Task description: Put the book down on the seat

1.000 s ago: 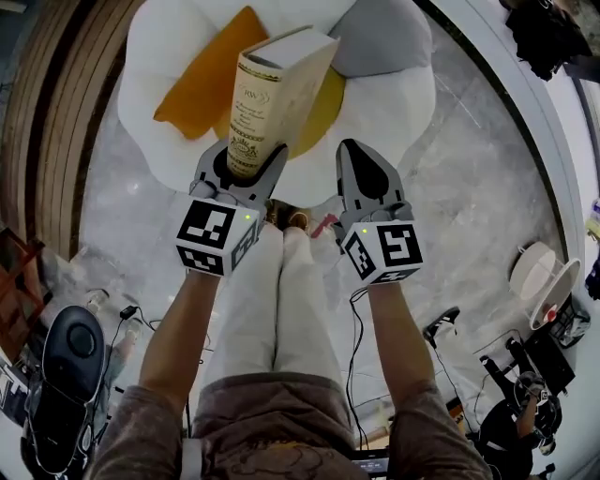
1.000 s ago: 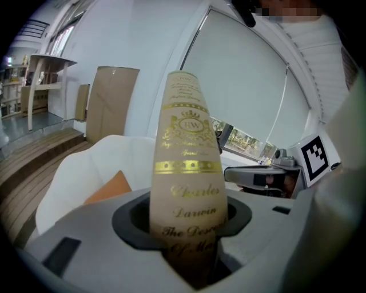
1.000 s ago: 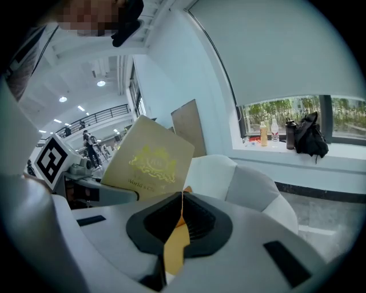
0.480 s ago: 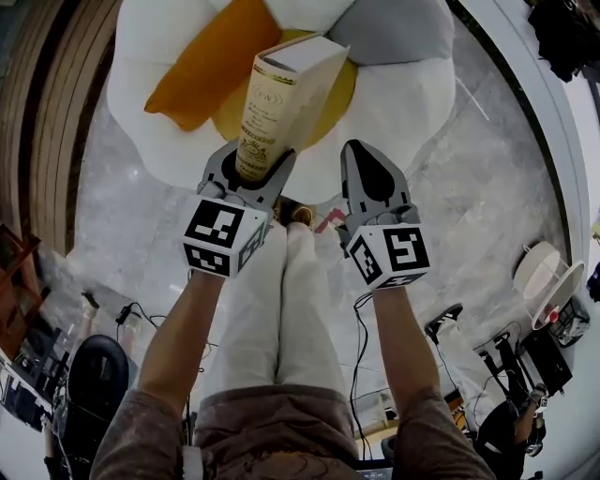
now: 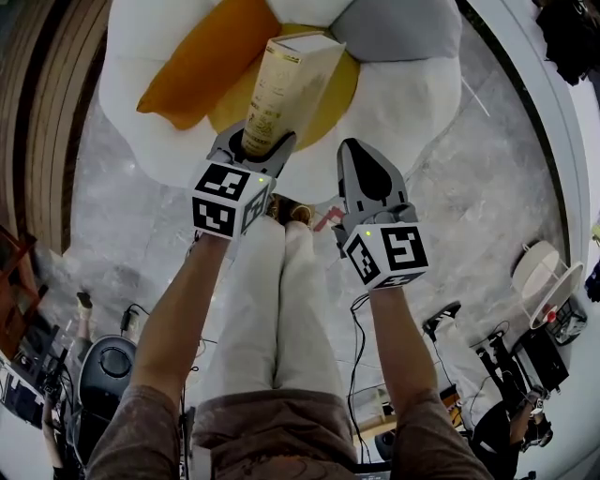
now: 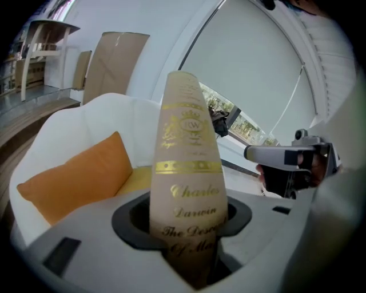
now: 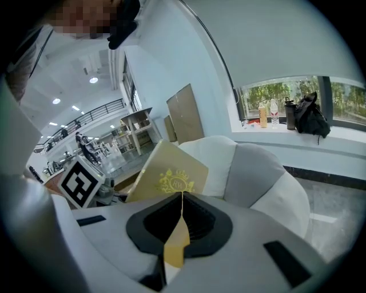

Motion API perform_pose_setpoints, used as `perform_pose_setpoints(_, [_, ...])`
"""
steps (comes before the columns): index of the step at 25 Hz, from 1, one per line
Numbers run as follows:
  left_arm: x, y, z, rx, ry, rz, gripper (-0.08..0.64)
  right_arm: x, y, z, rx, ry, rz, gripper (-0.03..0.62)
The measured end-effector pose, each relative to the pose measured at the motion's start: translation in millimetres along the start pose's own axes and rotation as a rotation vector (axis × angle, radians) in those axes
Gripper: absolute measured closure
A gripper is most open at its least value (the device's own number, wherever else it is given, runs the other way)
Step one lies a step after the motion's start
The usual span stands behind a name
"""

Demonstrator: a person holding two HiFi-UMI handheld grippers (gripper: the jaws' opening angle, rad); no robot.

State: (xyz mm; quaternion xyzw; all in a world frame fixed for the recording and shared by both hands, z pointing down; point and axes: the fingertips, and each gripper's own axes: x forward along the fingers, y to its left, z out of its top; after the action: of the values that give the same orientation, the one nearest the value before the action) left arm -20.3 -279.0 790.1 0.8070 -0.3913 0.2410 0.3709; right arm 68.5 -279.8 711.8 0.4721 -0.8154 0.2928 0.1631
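A thick cream book [image 5: 281, 84] with gold lettering on its spine stands tilted over the seat's yellow centre [image 5: 339, 89]. My left gripper [image 5: 255, 145] is shut on the lower end of the spine, and the book [image 6: 189, 171] fills the gap between its jaws. The seat [image 5: 403, 103] is a flower-shaped armchair with white petals, one grey petal [image 5: 398, 28] and an orange cushion [image 5: 202, 61]. My right gripper [image 5: 356, 155] hovers to the right of the book, over the seat's front edge, shut on nothing. From the right gripper view the book's cover [image 7: 166, 174] shows just beyond the jaws.
The person's legs and shoes [image 5: 286, 214] stand right in front of the seat on a grey marble floor [image 5: 469, 178]. Wooden steps [image 5: 37, 112] curve along the left. Cables and dark gear [image 5: 103, 366] lie at the lower left, and white round things [image 5: 544, 277] sit at the right.
The left gripper has carried the book down and forward, closer to the seat's yellow centre. The right gripper has sunk slightly beside it.
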Motion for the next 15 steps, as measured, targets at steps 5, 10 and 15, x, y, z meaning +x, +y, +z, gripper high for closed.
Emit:
perform_pose_setpoints(5, [32,16,-23,-0.036,0.059,-0.005,0.351,6,-3,-7,0.011,0.019,0.008,0.571])
perform_pose_setpoints(10, [60,29,-42,-0.059,0.118,-0.005,0.350,11,-9,-14,0.024,0.036,0.007,0.571])
perform_pose_setpoints(15, [85,36,-63,-0.071,0.194,-0.013,0.350,12,-11,-19,0.029,0.048,0.009,0.571])
